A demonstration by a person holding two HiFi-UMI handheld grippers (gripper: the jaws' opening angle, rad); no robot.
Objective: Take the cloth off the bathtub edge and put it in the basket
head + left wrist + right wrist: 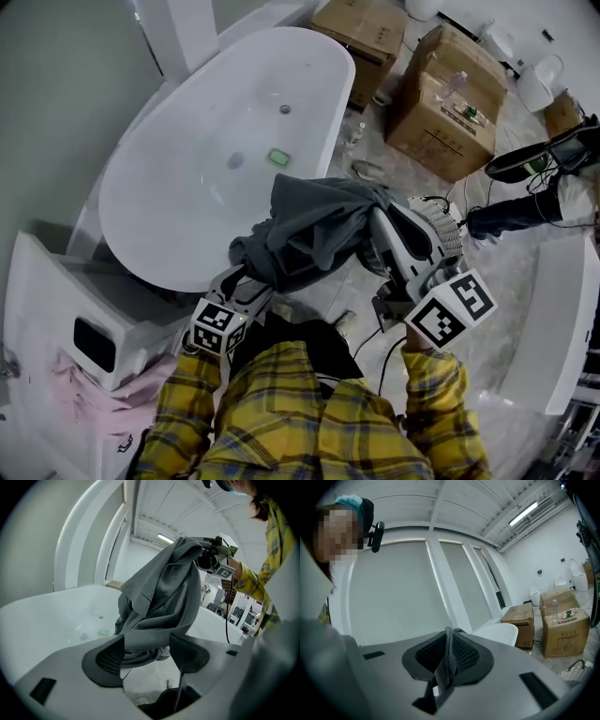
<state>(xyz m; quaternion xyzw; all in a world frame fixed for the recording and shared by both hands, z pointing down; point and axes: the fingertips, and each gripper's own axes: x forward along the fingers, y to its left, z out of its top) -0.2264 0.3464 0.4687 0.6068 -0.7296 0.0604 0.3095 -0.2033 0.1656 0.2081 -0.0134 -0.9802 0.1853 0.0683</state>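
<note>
Right gripper [448,656] (cloth [314,225] pinched) near bathtub [187,187]

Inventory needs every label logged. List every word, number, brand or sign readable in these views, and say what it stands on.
No text can be read in any view.
Cardboard box: faint print on its side, too small and blurred to read.
Marker cubes: black-and-white square patterns only, no letters or numbers.

Bright, even illumination is supplied by long white ceiling strip lights [528,513]. Soft glare is carried by the glossy white oval bathtub [187,169]. Strong fisheye curvature and dark corner vignetting are seen in both gripper views.
</note>
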